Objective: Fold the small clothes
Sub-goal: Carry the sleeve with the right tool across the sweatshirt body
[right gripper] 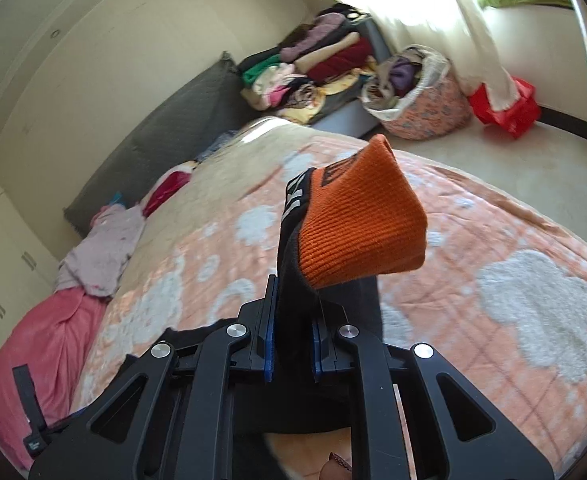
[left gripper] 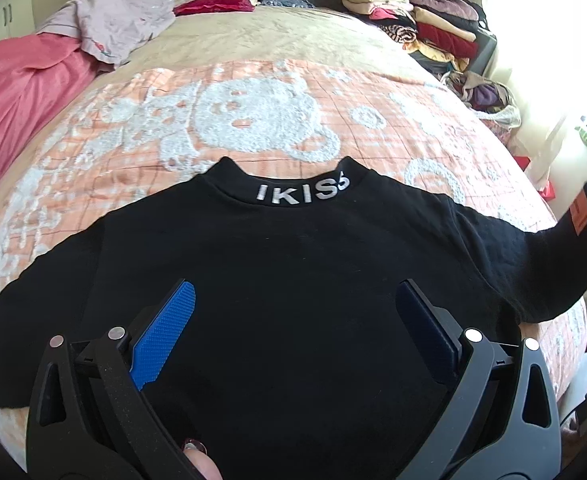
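A small black sweater (left gripper: 285, 264) with white "IKISS" lettering on the collar lies flat on the orange and white bedspread (left gripper: 253, 120), collar pointing away. My left gripper (left gripper: 293, 312) is open above the sweater's chest, blue pads apart, holding nothing. My right gripper (right gripper: 291, 316) is shut on the sweater's right sleeve near its orange cuff (right gripper: 357, 224), which sticks up past the fingers. In the left wrist view that sleeve is lifted at the far right, and the cuff (left gripper: 581, 216) shows there.
Pink and lilac bedding (left gripper: 53, 60) is heaped at the bed's far left. Stacked folded clothes (left gripper: 413, 20) sit at the far right corner. A fabric basket of clothes (right gripper: 417, 96) and a red bag (right gripper: 505, 108) stand on the floor beside the bed.
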The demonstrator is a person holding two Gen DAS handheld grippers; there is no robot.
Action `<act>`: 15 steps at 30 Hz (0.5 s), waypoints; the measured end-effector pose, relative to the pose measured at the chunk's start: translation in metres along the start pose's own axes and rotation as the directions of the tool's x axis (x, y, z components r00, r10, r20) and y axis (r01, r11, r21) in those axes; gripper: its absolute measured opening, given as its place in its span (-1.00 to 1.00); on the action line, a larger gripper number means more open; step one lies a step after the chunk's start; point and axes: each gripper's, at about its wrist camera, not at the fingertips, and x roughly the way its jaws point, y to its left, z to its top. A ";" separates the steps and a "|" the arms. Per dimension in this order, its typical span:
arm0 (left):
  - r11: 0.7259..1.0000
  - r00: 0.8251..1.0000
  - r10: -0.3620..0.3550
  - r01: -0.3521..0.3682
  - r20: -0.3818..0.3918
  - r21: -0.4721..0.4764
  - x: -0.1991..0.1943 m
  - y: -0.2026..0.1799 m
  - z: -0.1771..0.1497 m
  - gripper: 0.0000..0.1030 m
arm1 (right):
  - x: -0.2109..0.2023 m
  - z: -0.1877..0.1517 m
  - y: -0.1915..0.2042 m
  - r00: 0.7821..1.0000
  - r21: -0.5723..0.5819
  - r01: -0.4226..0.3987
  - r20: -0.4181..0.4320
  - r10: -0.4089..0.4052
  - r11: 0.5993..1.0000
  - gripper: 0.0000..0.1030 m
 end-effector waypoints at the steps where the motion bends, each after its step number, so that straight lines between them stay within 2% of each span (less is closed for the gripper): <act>1: 1.000 1.000 0.000 0.000 0.002 -0.005 -0.002 0.004 0.000 0.84 | 0.001 -0.001 0.008 1.000 -0.011 -0.008 -0.002 0.008 1.000 -0.76; 7: 0.999 1.000 -0.009 0.010 0.012 -0.047 -0.014 0.029 0.000 0.84 | 0.010 -0.013 0.066 0.996 -0.109 -0.081 -0.054 0.075 0.991 -0.76; 15: 0.990 0.998 -0.057 0.059 0.019 -0.127 -0.022 0.066 -0.003 0.84 | 0.027 -0.044 0.126 0.986 -0.205 -0.134 -0.128 0.110 0.970 -0.76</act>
